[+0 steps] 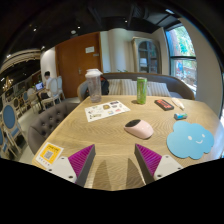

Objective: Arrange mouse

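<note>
A pale pink mouse (139, 128) lies on the wooden table (110, 140), beyond my fingers and a little to the right of them. A light blue cloud-shaped mat (193, 142) lies to the right of the mouse, apart from it. My gripper (115, 160) is open and empty, held above the near part of the table. Its magenta pads (81, 157) stand wide apart with bare table between them.
A printed sheet (104, 111) lies on the table beyond the mouse, with a clear cup (94, 84) behind it. A green can (141, 89), a small dark box (164, 103) and a small blue object (180, 115) stand at the far right. A yellow tag (48, 153) lies at the left. A grey sofa (120, 86) is behind the table.
</note>
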The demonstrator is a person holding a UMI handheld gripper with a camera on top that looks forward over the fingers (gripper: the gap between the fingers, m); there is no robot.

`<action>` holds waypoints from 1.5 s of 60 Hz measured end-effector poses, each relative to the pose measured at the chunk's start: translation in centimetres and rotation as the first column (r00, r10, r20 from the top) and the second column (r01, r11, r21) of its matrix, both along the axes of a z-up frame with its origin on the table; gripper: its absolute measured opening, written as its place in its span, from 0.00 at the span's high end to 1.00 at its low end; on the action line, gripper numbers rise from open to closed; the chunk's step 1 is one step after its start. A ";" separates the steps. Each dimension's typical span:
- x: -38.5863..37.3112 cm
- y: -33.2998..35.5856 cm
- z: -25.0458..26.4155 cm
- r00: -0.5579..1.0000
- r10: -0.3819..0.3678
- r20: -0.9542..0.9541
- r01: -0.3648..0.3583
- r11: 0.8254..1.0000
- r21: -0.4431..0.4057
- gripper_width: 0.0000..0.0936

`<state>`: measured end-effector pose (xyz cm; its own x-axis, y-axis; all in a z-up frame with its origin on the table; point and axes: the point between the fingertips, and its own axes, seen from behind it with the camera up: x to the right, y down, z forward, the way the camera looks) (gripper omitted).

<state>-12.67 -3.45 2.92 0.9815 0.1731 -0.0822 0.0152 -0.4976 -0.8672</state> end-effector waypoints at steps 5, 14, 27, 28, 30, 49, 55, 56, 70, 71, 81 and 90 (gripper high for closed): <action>4.0 1.7 -1.3 0.997 -0.065 0.036 0.066 0.998 -0.021 0.12; 8.5 4.1 -3.4 0.988 -0.107 0.111 0.113 0.992 -0.051 0.12; 9.4 8.0 -3.7 0.983 -0.035 0.181 0.046 0.997 -0.056 0.13; 9.5 8.2 -3.6 0.983 -0.034 0.182 0.046 0.997 -0.059 0.13; 9.7 8.7 -3.7 0.983 -0.040 0.181 0.053 0.996 -0.067 0.13; 9.5 14.5 -4.3 0.995 -0.051 0.082 0.061 0.990 -0.127 0.15; 9.7 15.8 -4.3 0.994 -0.074 0.078 0.084 0.987 -0.137 0.17; 9.6 16.0 -4.3 0.994 -0.078 0.077 0.089 0.986 -0.138 0.18; 10.2 16.6 -4.3 0.987 -0.139 0.084 0.148 0.983 -0.106 0.44; 10.2 16.6 -4.3 0.987 -0.134 0.088 0.143 0.984 -0.105 0.44; 10.1 15.3 -3.6 0.992 -0.109 0.062 0.116 0.984 -0.134 0.53; 11.4 13.0 5.2 0.994 -0.077 0.078 0.071 0.994 0.078 0.54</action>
